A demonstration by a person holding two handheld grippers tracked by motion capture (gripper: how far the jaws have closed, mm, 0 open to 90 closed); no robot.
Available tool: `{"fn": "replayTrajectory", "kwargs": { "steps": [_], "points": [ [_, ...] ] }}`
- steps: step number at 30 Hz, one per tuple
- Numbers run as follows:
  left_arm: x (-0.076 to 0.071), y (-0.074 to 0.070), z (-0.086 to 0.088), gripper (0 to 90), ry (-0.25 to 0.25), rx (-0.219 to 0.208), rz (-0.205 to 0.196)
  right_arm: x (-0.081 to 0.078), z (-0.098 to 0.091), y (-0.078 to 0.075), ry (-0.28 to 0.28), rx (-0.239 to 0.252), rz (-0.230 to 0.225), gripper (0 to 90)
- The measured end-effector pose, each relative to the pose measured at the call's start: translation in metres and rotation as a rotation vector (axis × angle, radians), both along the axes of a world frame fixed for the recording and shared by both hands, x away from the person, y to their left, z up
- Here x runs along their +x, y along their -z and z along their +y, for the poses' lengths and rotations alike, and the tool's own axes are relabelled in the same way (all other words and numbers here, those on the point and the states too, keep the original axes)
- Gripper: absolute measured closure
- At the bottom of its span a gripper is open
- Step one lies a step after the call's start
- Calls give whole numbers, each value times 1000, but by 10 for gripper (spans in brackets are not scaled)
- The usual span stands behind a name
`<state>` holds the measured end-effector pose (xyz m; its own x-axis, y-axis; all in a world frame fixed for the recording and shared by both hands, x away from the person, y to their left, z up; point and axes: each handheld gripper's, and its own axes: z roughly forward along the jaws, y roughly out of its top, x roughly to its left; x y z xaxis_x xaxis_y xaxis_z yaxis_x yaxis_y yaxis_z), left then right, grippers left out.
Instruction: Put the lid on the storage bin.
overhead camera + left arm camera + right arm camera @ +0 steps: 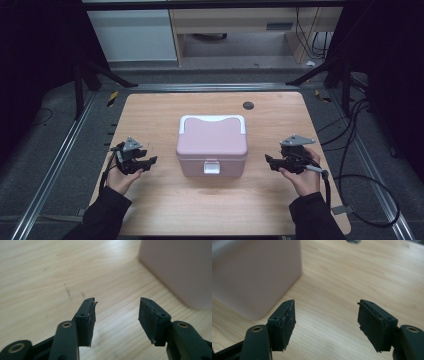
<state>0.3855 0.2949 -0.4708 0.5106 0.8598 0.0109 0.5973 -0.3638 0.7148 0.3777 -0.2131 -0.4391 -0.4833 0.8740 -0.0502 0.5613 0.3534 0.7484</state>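
Note:
A pink lidded box (212,145) with a white handle and a white front latch (211,167) stands shut in the middle of the wooden table (165,107). My left gripper (151,160) rests to the box's left, open and empty, its jaws pointing at the box. In the left gripper view the box's pink wall (180,270) rises at the upper right, beyond the open gripper (117,315). My right gripper (268,159) sits to the box's right, open and empty. Its own view has the box's wall (254,275) at upper left of the gripper (326,320).
A dark round grommet (248,105) is set in the table near the far edge. Black cables (360,180) trail off the table's right side onto the floor. Metal frame rails (60,160) run along both sides. Bare wood lies in front of the box.

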Motion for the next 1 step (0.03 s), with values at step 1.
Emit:
{"fn": "replayTrajectory", "kwargs": {
  "steps": [1],
  "points": [
    [1, 4, 3, 457, -9, 1, 9, -1, -4, 3, 11, 1, 8, 302]
  ]
}}
